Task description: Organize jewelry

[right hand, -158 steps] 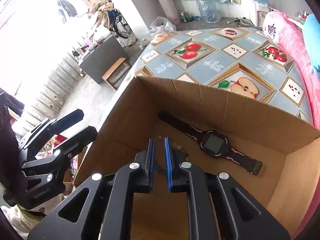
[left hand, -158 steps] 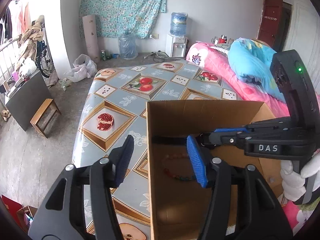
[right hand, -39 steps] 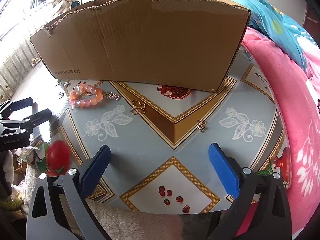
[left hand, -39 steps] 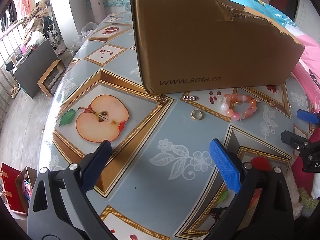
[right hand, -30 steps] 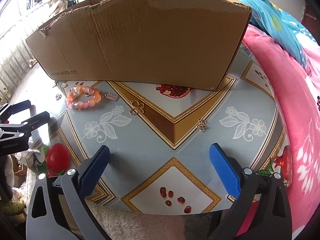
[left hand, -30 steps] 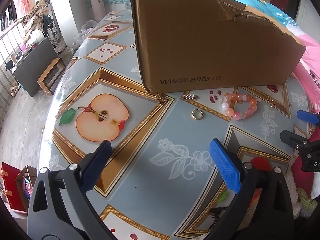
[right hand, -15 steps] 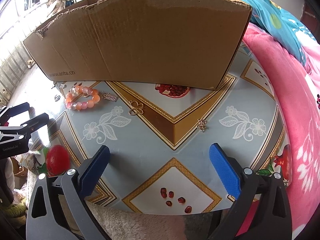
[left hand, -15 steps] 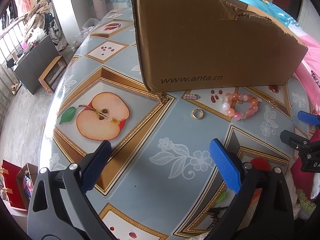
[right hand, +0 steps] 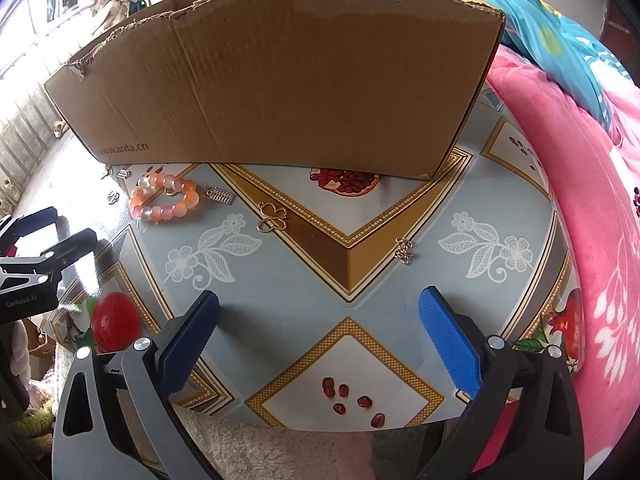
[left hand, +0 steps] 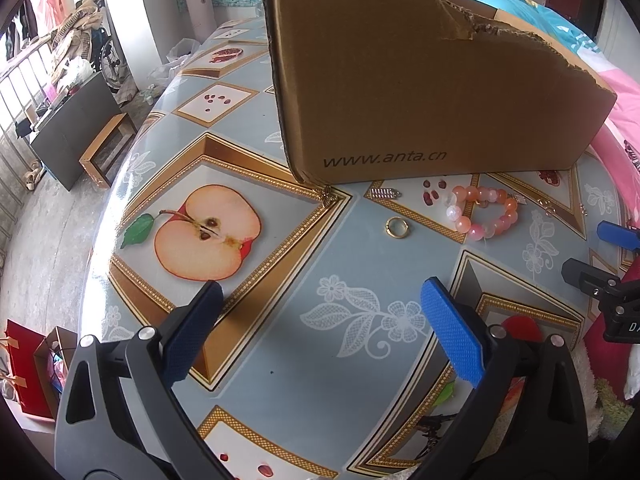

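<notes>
Box [left hand: 420,92] nearer; fruit-print tablecloth [left hand: 304,280] beneath

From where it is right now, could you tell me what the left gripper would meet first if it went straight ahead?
Probably the gold ring, which lies nearly dead ahead of the open left gripper on the table; beyond it stands the cardboard box. Depth is uncertain.

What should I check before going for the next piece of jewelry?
1. Left gripper open and empty: ok.
2. Right gripper open and empty: ok.
3. Pieces in the open: ok. Bracelet, ring, gold charm and small charm lie on the table, none under a gripper.
4. Bracelet free to lift alone: cannot tell; a silver charm lies right beside it, perhaps touching.
5. Box upright, top open: ok.
6. Room inside the box: cannot tell, its near wall hides the interior.
</notes>
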The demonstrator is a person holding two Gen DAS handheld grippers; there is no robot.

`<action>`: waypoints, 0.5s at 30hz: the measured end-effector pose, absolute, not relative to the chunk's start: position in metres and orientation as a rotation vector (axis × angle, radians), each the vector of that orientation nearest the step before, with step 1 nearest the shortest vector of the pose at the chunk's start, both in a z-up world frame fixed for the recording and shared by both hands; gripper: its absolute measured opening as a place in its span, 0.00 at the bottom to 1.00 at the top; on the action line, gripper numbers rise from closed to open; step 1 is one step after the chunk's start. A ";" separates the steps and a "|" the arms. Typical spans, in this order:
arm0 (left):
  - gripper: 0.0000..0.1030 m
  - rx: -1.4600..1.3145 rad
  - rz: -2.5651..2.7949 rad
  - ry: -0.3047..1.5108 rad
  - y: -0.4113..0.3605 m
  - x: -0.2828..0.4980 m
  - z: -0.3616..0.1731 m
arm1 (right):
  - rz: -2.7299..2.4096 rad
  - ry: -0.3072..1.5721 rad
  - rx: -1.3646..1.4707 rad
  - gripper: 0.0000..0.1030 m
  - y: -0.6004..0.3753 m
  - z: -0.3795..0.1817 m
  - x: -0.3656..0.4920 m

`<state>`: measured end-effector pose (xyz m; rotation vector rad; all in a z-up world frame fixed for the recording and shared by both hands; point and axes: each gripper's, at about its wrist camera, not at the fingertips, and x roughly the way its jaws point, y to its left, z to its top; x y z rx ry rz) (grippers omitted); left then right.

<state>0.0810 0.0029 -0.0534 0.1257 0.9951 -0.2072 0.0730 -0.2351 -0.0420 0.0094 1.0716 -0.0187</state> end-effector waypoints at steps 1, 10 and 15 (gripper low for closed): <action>0.94 0.126 -0.207 0.995 0.003 0.081 -0.053 | -0.019 1.073 0.009 0.94 -0.235 -0.042 0.073; 0.94 0.123 -0.211 0.999 0.003 0.081 -0.054 | -0.018 1.085 0.006 0.94 -0.235 -0.042 0.075; 0.93 0.124 -0.215 0.996 0.004 0.082 -0.054 | -0.009 1.094 0.001 0.94 -0.234 -0.043 0.078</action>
